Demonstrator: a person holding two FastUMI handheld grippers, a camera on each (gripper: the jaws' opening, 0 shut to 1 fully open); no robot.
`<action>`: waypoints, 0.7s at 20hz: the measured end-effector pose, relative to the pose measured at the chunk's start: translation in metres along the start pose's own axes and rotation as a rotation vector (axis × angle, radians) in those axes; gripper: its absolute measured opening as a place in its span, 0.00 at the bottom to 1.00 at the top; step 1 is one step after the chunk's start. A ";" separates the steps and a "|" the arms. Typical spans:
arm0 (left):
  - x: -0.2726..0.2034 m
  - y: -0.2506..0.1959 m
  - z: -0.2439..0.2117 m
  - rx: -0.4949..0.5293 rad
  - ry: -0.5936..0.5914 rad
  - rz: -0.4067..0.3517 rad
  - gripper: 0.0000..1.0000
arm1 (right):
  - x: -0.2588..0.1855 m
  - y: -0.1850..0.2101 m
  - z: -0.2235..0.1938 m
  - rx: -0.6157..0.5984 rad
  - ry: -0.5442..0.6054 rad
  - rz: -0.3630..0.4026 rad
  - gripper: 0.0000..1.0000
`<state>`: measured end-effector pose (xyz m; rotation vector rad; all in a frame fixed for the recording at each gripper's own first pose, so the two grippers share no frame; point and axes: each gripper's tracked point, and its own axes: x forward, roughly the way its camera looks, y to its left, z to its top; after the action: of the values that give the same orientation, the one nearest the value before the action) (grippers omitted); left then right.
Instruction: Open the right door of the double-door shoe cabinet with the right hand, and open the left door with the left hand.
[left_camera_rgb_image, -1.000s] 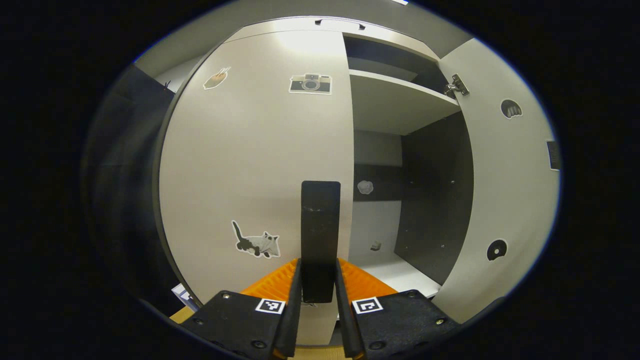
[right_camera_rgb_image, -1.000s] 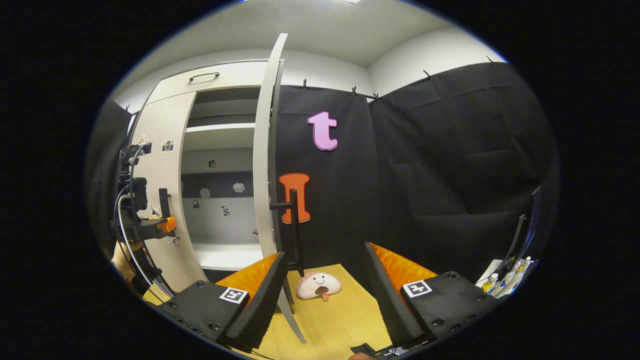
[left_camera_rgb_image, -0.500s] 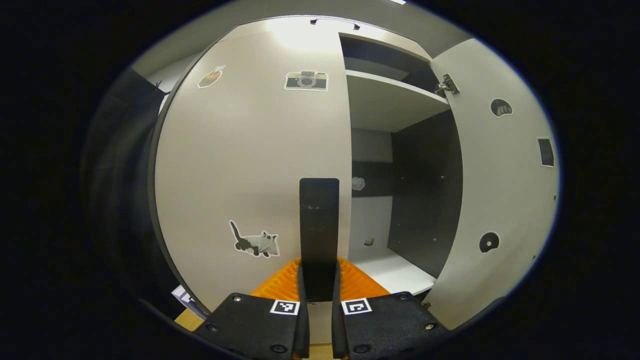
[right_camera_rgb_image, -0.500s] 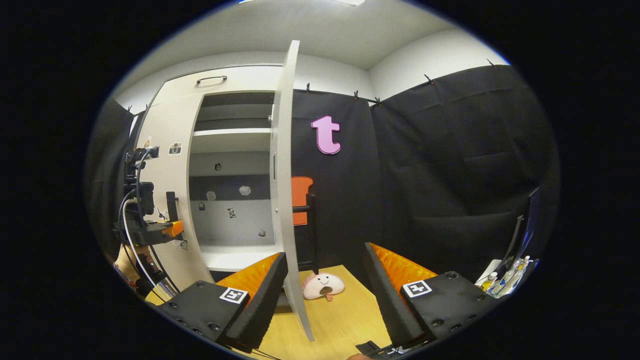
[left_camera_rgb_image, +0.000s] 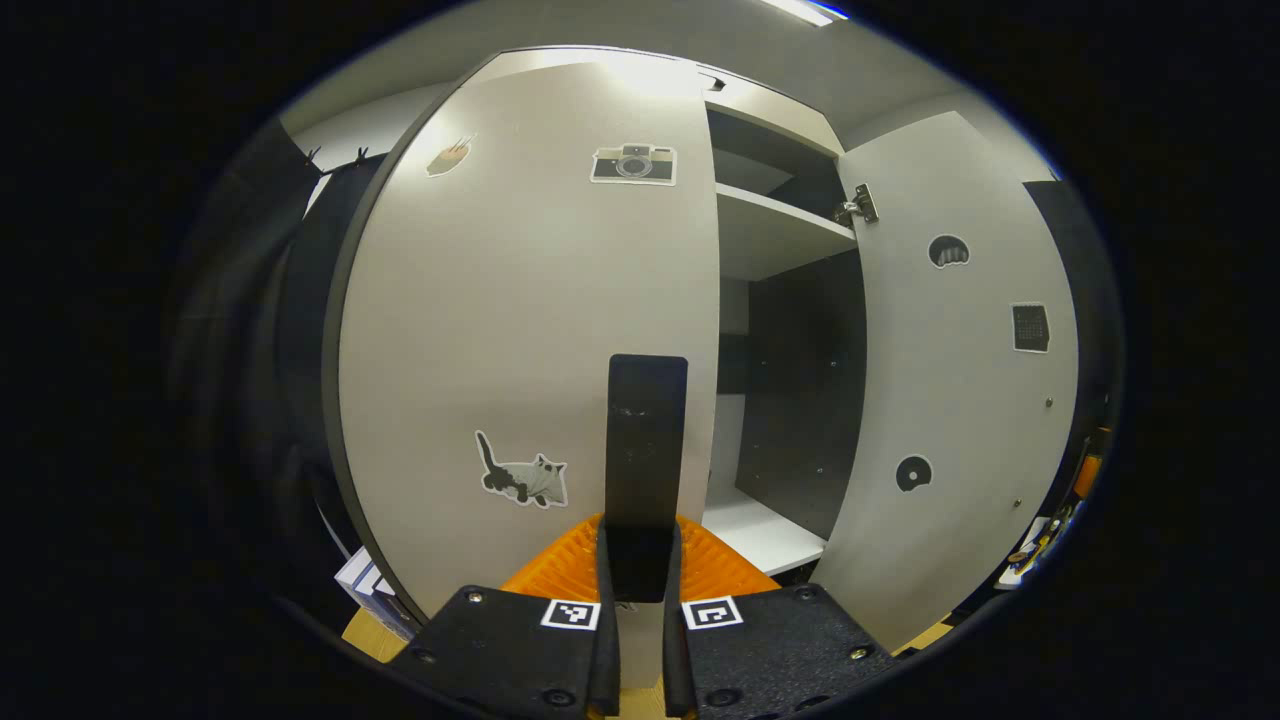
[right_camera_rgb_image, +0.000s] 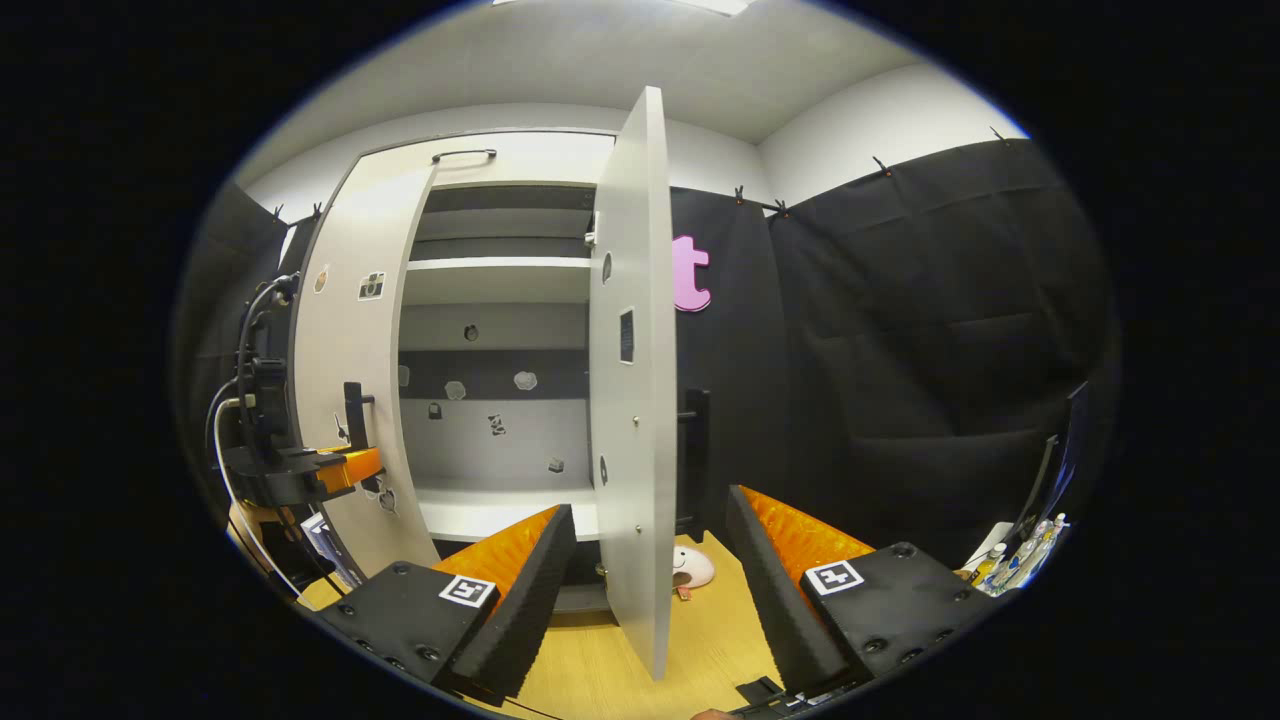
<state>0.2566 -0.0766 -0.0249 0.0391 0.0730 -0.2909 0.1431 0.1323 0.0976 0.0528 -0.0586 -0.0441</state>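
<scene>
The pale shoe cabinet's left door (left_camera_rgb_image: 520, 320), with cat and camera stickers, has a black upright handle (left_camera_rgb_image: 645, 440). My left gripper (left_camera_rgb_image: 640, 545) is shut on the lower end of that handle. The right door (left_camera_rgb_image: 950, 400) stands wide open, its inner face with a hinge toward me. In the right gripper view, the right door (right_camera_rgb_image: 630, 400) stands edge-near between my right gripper's (right_camera_rgb_image: 645, 530) open fingers, touching neither. Its black handle (right_camera_rgb_image: 695, 460) peeks out behind it. The left gripper (right_camera_rgb_image: 340, 465) shows at the left door (right_camera_rgb_image: 345, 350).
The open cabinet shows white shelves (right_camera_rgb_image: 495, 275) and a dark back wall with small stickers. A pale plush toy (right_camera_rgb_image: 692, 567) lies on the wooden floor (right_camera_rgb_image: 600, 670) behind the right door. Small bottles (right_camera_rgb_image: 1015, 560) stand at the far right by the black cloth wall.
My left gripper's fingers closed tighter on the left door's handle. The right gripper view shifted, so the right door now shows its inner face instead of its thin edge.
</scene>
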 end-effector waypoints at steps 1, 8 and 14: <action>-0.002 0.001 0.000 -0.003 -0.005 -0.011 0.17 | -0.003 0.006 -0.001 -0.003 -0.001 0.005 0.97; -0.012 0.007 -0.001 -0.010 0.011 -0.057 0.15 | -0.002 0.038 0.003 0.000 -0.001 0.082 0.96; -0.017 0.011 0.000 -0.001 0.010 -0.061 0.14 | 0.005 0.059 0.003 0.000 0.002 0.143 0.95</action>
<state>0.2439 -0.0616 -0.0237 0.0371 0.0842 -0.3516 0.1508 0.1905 0.1045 0.0481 -0.0607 0.0991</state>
